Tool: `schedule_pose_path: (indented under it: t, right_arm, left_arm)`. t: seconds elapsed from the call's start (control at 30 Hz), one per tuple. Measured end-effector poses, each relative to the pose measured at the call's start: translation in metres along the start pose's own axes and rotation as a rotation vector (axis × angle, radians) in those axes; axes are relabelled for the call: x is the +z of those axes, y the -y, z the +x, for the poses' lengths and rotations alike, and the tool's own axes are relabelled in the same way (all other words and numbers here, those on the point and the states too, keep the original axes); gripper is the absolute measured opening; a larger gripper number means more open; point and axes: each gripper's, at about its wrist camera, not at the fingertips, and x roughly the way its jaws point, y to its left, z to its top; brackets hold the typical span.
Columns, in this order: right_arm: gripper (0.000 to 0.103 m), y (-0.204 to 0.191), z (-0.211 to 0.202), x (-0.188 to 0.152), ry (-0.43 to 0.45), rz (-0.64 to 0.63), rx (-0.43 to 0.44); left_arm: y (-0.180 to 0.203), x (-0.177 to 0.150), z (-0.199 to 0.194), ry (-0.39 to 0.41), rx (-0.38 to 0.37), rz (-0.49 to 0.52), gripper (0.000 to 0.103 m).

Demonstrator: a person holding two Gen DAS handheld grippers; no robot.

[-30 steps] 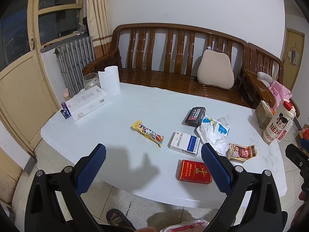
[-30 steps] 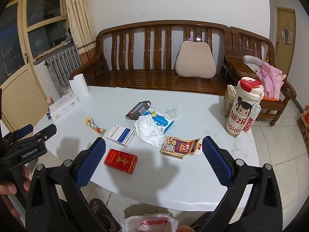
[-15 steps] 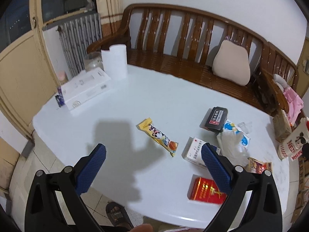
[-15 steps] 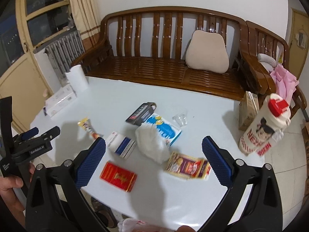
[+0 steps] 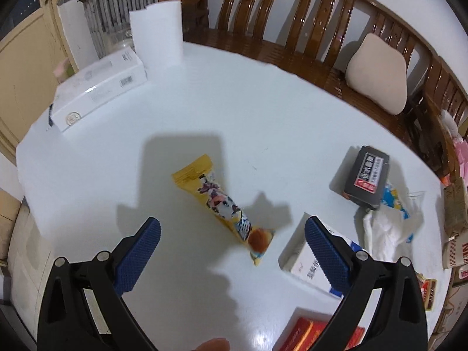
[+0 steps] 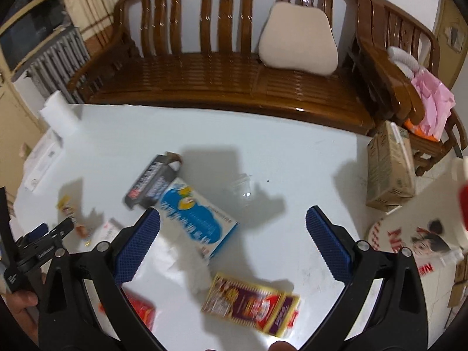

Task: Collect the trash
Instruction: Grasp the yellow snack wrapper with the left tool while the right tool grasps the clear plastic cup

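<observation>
Trash lies on a white table (image 5: 263,108). A yellow snack wrapper (image 5: 223,204) lies just ahead of my open, empty left gripper (image 5: 232,245). To its right lie a white and blue box (image 5: 313,266), a black box (image 5: 367,180), a crumpled white bag (image 5: 383,234) and a red box (image 5: 304,333). My right gripper (image 6: 232,245) is open and empty above a blue and white packet (image 6: 196,219). A purple and gold wrapper (image 6: 251,304) lies below it. A clear plastic cup (image 6: 244,185) lies further back.
A long white box (image 5: 99,87) and a paper roll (image 5: 156,35) stand at the table's far left. A tall cartoon bottle (image 6: 415,242) and a brown carton (image 6: 390,166) stand at the right. A wooden bench (image 6: 234,82) with a cushion runs behind the table.
Both grippers have moved forward and down over the table. The left one has closed in on the yellow wrapper, the right one on the blue packet. Both stay open.
</observation>
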Motion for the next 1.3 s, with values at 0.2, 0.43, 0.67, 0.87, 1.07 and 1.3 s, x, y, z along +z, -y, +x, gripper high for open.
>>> schedule_pose_path:
  t: [0.2, 0.43, 0.67, 0.87, 1.07, 1.3]
  right_arm:
    - [0.098, 0.014, 0.053, 0.009, -0.066, -0.021, 0.022]
    - [0.098, 0.011, 0.094, 0.010, -0.138, -0.079, 0.045]
    - [0.098, 0.015, 0.115, 0.014, -0.174, -0.074, 0.057]
    - [0.059, 0.019, 0.126, 0.014, -0.204, -0.056, 0.078]
    - [0.049, 0.017, 0.131, 0.014, -0.215, -0.063, 0.056]
    - [0.045, 0.015, 0.131, 0.015, -0.214, -0.078, 0.047]
  left_arm:
    - [0.011, 0.007, 0.019, -0.027, -0.012, 0.002, 0.096]
    - [0.013, 0.012, 0.034, -0.051, -0.020, -0.022, 0.096]
    - [0.015, 0.012, 0.043, -0.074, -0.049, -0.036, 0.088]
    - [0.021, 0.013, 0.048, -0.085, -0.031, -0.010, 0.074]
    - [0.019, 0.018, 0.048, -0.083, -0.025, -0.013, 0.057]
    - [0.017, 0.020, 0.048, -0.090, -0.060, -0.015, 0.029]
